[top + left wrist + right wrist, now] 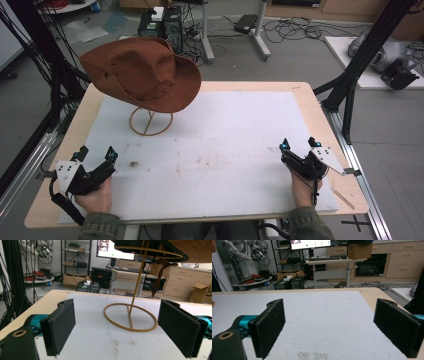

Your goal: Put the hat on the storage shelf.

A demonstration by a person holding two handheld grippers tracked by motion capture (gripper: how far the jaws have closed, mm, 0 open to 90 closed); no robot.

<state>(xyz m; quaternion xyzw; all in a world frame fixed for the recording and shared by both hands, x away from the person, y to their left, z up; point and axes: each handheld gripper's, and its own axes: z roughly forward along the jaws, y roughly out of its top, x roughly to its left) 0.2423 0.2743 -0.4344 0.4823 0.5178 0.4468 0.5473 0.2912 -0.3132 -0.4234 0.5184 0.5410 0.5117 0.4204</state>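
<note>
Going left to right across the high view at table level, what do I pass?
left gripper, jaws apart → gold wire stand with the brown hat on top → bare white mat → right gripper, jaws apart.

Left gripper [95, 152] sits low at the near left, jaws spread wide, gripping nothing. Right gripper [298, 144] mirrors it at the near right, jaws wide apart too. Both forearms enter from below, well apart.
</note>
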